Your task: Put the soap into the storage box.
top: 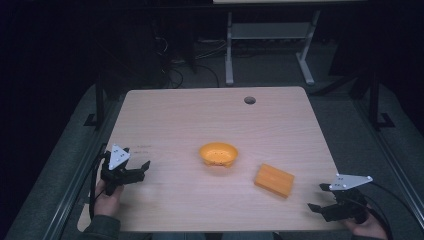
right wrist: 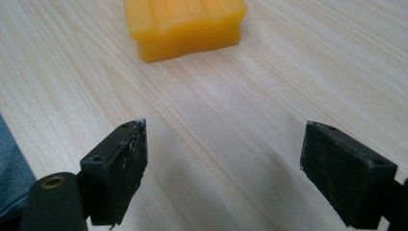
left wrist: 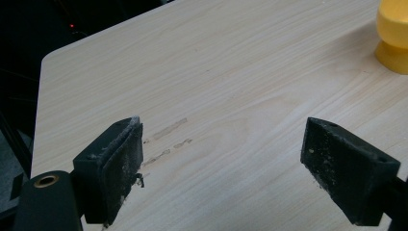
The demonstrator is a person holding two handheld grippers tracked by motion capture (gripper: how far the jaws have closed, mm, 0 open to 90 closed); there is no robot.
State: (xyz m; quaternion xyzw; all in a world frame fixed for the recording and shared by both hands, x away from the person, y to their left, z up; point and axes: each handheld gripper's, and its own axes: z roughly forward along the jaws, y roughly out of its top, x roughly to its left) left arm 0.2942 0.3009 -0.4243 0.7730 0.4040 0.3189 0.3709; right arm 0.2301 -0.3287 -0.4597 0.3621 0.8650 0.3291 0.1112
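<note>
The bench point(top: 200, 125) is a pale wood-grain slab with rounded corners and a small round hole point(top: 249, 100) near its far edge; the room around it is too dark to make out beyond a white frame on the floor behind. Its near edge is cut off at the bottom of the high view, along with most of both forearms.

Right of centre lies an orange block point(top: 273, 180), flat and rectangular, with ribbed sides that show in the right gripper view point(right wrist: 185, 24), where its far part is cropped. Near the middle sits an orange bowl point(top: 218, 154), round, on a small foot, its inside faintly speckled; in the left gripper view only its edge point(left wrist: 394, 38) enters at the right.

The left tongs point(top: 143, 170), near the left edge, gape wide and hold nothing, their black pads point(left wrist: 122, 168) scuffed with pale dust. The right tongs point(top: 320, 196), by the near right corner, are also spread wide and empty, with bare bench between them and the block.
</note>
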